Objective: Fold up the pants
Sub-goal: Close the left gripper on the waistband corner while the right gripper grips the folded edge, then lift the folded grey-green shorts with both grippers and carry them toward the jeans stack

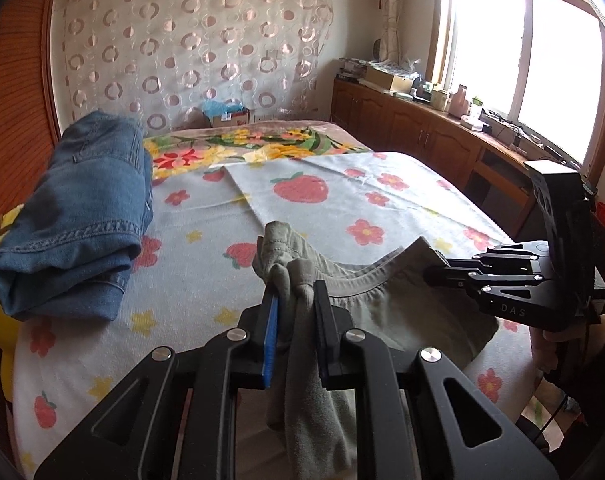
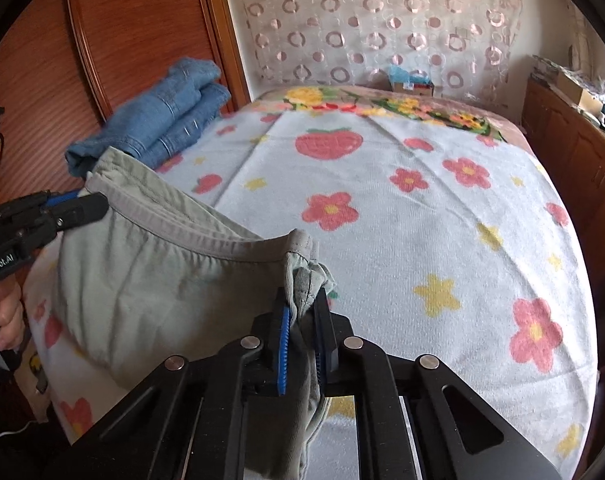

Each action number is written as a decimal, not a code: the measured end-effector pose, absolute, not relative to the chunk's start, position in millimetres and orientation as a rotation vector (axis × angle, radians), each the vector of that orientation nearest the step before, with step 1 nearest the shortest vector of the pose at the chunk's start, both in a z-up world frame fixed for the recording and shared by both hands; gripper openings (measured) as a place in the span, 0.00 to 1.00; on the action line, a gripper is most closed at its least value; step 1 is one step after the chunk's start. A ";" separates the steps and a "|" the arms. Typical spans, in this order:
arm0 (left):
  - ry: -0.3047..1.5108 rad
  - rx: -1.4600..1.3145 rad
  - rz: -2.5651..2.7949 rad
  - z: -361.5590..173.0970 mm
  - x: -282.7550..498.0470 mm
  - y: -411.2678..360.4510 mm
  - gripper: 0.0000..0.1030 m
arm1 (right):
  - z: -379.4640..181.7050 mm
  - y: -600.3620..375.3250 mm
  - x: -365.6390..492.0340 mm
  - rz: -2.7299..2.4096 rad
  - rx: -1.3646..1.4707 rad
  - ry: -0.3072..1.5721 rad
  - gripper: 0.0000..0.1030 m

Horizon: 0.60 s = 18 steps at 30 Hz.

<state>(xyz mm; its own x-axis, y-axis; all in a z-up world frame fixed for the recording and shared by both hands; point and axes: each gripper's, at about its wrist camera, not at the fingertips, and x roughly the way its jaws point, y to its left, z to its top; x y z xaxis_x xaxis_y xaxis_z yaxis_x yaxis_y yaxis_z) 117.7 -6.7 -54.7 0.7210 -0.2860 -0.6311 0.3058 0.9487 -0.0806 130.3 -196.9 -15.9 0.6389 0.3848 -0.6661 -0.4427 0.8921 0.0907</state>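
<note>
Grey-green pants [image 1: 406, 304] [image 2: 150, 276] hang by their waistband over the near edge of the bed. My left gripper [image 1: 294, 292] is shut on one bunched end of the waistband, with cloth trailing down between its fingers. At the other end of the waistband my right gripper [image 2: 304, 312] is shut on the cloth. Each gripper shows in the other's view: the right gripper [image 1: 434, 270] at the right, the left gripper [image 2: 98, 204] at the far left. The waistband sags between them.
Folded blue jeans [image 1: 74, 216] [image 2: 158, 120] lie at the bed's left side by a wooden headboard [image 2: 134, 28]. A strawberry-and-flower blanket [image 2: 422, 208] covers the bed. Wooden cabinets [image 1: 414, 124] with clutter run under the window at right. A hand [image 2: 2, 312] holds the left gripper.
</note>
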 end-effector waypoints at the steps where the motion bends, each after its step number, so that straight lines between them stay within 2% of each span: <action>1: 0.686 0.033 -0.328 -53.0 116.6 -7.7 0.17 | -13.7 -197.4 127.7 0.470 -0.082 0.727 0.10; 18: 0.536 0.073 -0.333 4.3 91.3 -14.2 0.17 | 26.6 -212.3 86.4 0.463 -0.025 0.498 0.09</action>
